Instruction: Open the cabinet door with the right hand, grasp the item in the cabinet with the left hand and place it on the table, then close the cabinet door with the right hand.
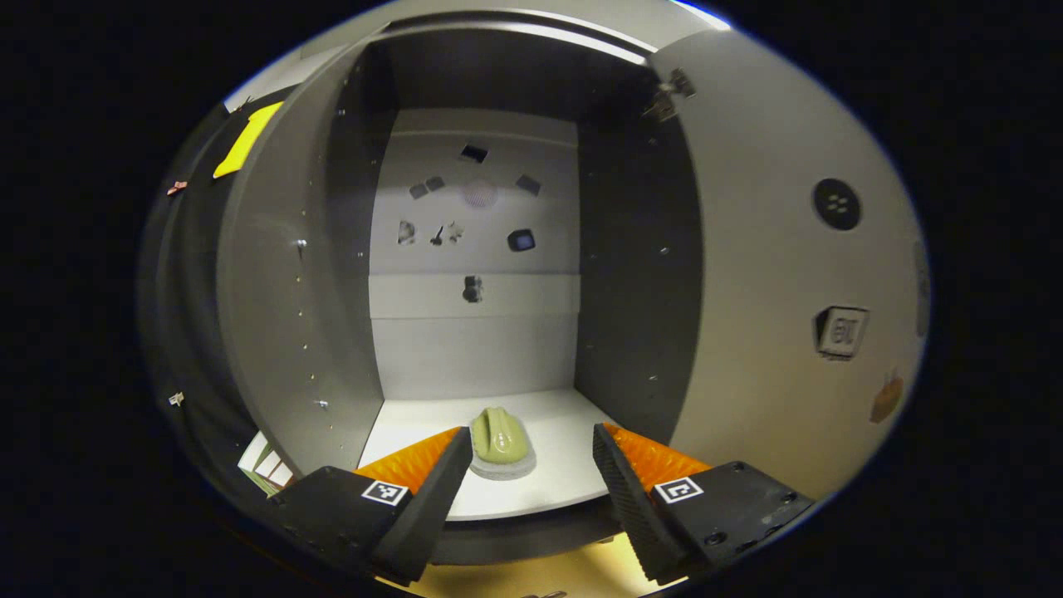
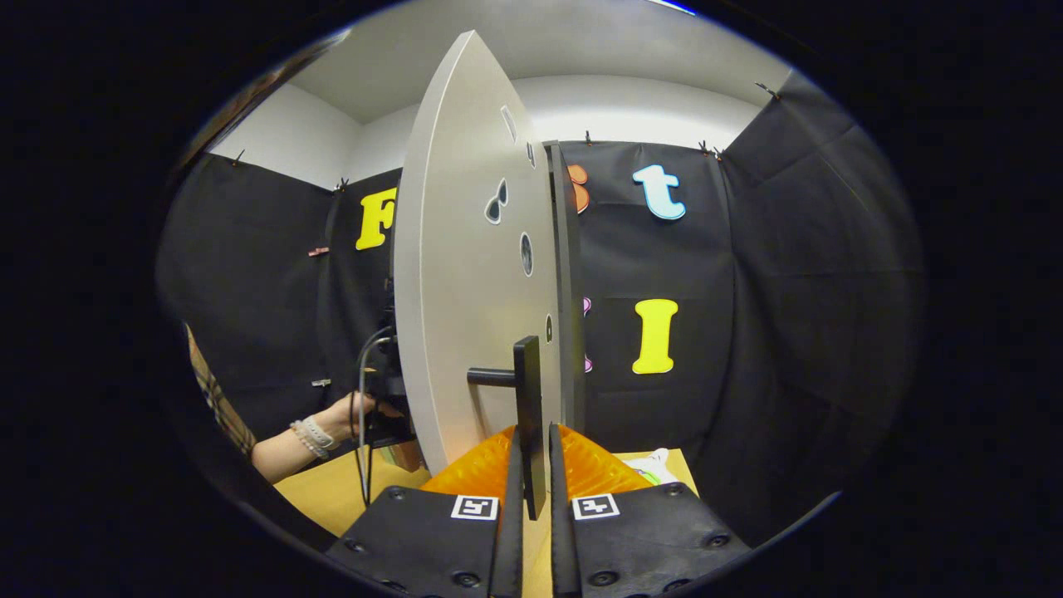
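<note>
- Green item [image 1: 499,436]: on a pale pad on the cabinet [image 1: 477,349] floor, near the front edge.
- Left gripper [image 1: 525,453]: fingers spread, either side of the item, not touching.
- Right gripper [image 2: 531,469]: pinching the handle [image 2: 528,411] of the open door [image 2: 465,291].

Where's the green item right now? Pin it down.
In the left gripper view, the green item sits on the cabinet shelf, near its front edge, just beyond the open left claw, closer to its left finger.
</note>
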Available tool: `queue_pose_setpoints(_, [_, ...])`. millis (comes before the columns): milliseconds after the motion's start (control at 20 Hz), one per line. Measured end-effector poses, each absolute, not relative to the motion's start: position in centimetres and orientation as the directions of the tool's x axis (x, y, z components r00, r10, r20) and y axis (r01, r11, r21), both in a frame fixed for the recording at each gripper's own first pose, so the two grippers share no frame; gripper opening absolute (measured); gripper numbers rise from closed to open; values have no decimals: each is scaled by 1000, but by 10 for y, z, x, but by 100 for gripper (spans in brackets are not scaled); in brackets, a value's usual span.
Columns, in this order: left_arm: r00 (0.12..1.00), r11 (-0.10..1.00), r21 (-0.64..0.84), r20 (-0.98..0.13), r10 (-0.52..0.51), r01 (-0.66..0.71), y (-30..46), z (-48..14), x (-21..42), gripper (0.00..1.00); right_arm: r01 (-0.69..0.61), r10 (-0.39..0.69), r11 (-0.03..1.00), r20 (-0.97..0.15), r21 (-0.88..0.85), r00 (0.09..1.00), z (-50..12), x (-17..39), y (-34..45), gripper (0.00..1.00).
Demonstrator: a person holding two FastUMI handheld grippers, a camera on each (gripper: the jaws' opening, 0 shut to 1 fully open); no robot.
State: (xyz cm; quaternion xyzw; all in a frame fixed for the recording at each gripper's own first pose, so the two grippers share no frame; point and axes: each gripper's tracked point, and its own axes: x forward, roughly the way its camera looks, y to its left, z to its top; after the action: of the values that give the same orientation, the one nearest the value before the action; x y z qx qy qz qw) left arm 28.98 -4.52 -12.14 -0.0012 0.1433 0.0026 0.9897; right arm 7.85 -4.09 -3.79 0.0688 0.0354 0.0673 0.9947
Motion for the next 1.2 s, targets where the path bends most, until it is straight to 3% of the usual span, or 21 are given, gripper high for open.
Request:
queue_pose_setpoints(50, [949, 1000, 4, -315, 20, -20, -38, -131, 300, 91, -133, 142, 982, -62, 134, 988, -38, 79, -40, 21])
queue_pose_setpoints(150, [925, 1000, -4, -379, 19, -22, -32, -150, 318, 90, -136, 143, 985, -59, 105, 988, -39, 79, -44, 14])
queue_pose_setpoints(250, [907, 999, -25, -421, 18, -31, -26, -166, 332, 86, -148, 150, 988, -43, 50, 988, -39, 76, -50, 20])
queue_pose_setpoints(350, [894, 999, -33, -447, 9, -27, -24, -176, 345, 83, -130, 130, 991, -43, 21, 991, -42, 75, -60, 28])
queue_pose_setpoints(500, [880, 1000, -7, -475, 17, -23, -25, -190, 358, 77, -98, 102, 993, -48, 64, 994, -47, 73, -73, 54])
queue_pose_setpoints(650, [872, 1000, 2, -489, 24, -27, -25, -195, 371, 76, -24, 31, 983, -38, 181, 999, -45, 68, -87, 66])
queue_pose_setpoints(950, [836, 997, -35, -548, 44, -75, -19, -217, 397, 75, 283, -272, 936, -79, 211, 959, -62, 65, -168, 76])
queue_pose_setpoints(1050, [828, 996, -9, -556, 71, -92, -14, -220, 407, 71, 323, -309, 923, -98, 208, 946, -69, 66, -184, 76])
queue_pose_setpoints(1200, [820, 997, 40, -567, 79, -68, -16, -221, 415, 56, 339, -317, 915, -132, 220, 939, -81, 71, -198, 76])
